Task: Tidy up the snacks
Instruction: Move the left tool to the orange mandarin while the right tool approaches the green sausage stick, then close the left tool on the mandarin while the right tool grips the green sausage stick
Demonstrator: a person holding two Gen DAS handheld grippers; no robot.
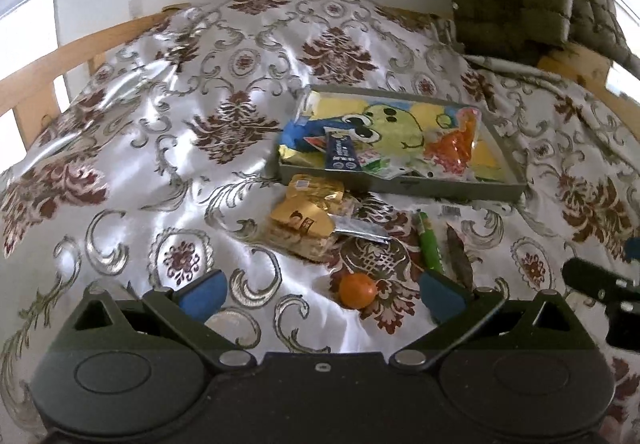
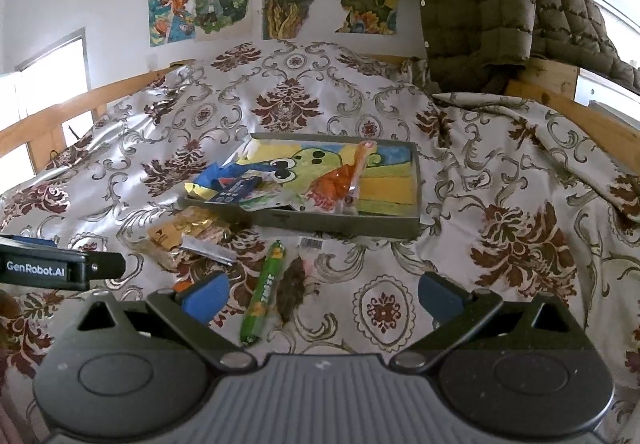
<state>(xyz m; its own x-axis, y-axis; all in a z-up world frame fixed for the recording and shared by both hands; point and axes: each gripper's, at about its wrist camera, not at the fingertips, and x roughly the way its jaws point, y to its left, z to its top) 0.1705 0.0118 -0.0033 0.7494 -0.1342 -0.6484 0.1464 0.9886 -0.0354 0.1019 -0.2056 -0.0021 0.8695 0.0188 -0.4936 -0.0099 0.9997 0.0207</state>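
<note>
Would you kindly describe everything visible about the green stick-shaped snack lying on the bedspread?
The long green stick-shaped snack is a slim glossy tube, seemingly plastic-wrapped, with yellow printing and crimped ends. It lies flat on the patterned satin bedspread, outside the grey shallow tray, pointing towards it. A dark brown packet lies close on its right. Neither tool touches it.

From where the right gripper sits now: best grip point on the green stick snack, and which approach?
Grip the green stick snack at mid-length, across its narrow width. It lies flat on the bedspread, long axis running near to far, tilted slightly right, so come from above with fingers either side. The right gripper is open. Watch the dark wrapped snack close beside it on the right.
</note>
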